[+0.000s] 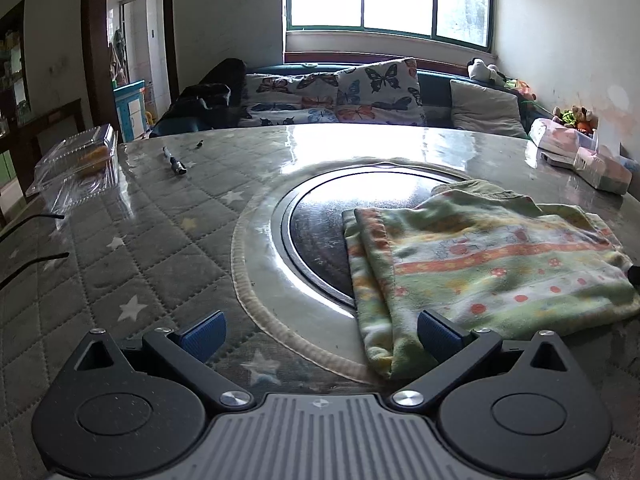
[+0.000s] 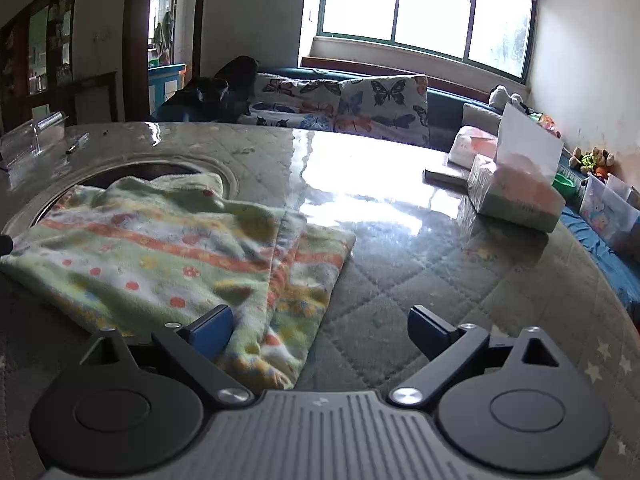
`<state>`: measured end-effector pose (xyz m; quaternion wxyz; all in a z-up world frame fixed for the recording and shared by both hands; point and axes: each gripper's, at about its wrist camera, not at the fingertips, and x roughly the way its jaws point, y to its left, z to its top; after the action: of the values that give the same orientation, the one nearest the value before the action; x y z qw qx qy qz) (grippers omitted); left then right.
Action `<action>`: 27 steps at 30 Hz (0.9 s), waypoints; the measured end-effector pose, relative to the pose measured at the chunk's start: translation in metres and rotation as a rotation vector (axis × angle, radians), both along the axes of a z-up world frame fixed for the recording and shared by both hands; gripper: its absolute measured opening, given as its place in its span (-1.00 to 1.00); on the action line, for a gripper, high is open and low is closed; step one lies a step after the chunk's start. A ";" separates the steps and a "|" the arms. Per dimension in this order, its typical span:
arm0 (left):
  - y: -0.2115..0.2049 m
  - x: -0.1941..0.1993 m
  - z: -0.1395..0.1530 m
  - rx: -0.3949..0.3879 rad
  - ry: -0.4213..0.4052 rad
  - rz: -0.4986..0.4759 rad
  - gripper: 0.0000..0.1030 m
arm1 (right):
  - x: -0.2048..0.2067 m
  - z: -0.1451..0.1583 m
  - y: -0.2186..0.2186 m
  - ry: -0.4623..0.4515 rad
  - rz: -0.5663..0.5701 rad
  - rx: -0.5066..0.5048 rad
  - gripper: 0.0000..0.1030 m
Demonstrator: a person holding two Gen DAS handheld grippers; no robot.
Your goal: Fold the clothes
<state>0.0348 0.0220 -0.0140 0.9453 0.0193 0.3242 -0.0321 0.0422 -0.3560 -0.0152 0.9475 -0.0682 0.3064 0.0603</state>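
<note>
Garment: the green patterned garment (image 1: pixel 492 264) is lying on the table (image 1: pixel 160 248), partly over the round dark inset (image 1: pixel 316 232).
Progress: it is looking folded at least once, layered edges showing; further folds are probably remaining.
Left gripper (image 1: pixel 322 338): jaws are standing wide apart, holding nothing; the right pad (image 1: pixel 438 338) is sitting at the cloth's near edge.
Right gripper (image 2: pixel 322 336): it is gaping wide, gripping nothing; the left pad (image 2: pixel 212 334) is resting over the cloth.

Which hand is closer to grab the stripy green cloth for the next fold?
Probably the right. The right gripper has its jaws open with a corner of the green cloth lying between them. The left gripper is open too, but only its right-hand finger meets the cloth's edge.
</note>
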 end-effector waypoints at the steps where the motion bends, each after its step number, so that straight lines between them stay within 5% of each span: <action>1: -0.001 0.000 -0.001 0.007 0.000 -0.004 1.00 | 0.001 -0.001 0.001 0.002 0.001 -0.006 0.89; 10: -0.005 0.014 0.012 0.014 -0.008 0.004 1.00 | 0.016 0.006 0.005 -0.012 0.000 -0.023 0.93; 27: -0.040 0.097 0.013 0.071 0.018 -0.024 1.00 | 0.098 -0.007 0.011 0.023 -0.061 -0.088 1.00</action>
<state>0.1317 -0.0176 -0.0008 0.9406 0.0562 0.3332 -0.0321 0.1402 -0.3455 -0.0220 0.9414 -0.0997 0.3216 0.0188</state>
